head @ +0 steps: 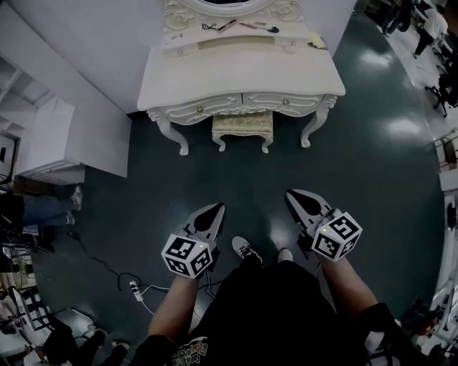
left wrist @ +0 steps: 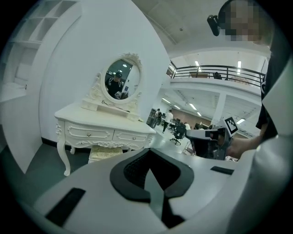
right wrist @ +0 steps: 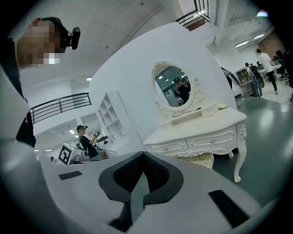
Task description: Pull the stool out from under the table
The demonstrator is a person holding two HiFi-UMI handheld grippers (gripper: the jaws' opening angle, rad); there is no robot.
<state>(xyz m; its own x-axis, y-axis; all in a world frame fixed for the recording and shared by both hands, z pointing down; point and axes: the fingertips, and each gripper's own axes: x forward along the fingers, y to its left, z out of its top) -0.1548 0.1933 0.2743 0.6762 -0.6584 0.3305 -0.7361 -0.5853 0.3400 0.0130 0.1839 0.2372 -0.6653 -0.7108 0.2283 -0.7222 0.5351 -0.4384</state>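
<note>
Both grippers are held low in front of the person, each with its jaws pressed together on nothing. The left gripper [head: 217, 209] and right gripper [head: 293, 195] point toward the white dressing table [head: 236, 78] across a stretch of dark green floor [head: 129, 193]. The stool [head: 242, 124] stands well apart from both, ahead and roughly between them, tucked under the table's drawer front between its two curved front legs. Only the stool's cushioned front edge and two front legs show in the head view — the tabletop covers the rest. In each gripper view that gripper's own white body hides the stool's lower part. The oval mirror [head: 223, 8] at the table's back is cut off by the head view's top edge, and the small items [head: 218, 27] on the tabletop are too small to name.
</note>
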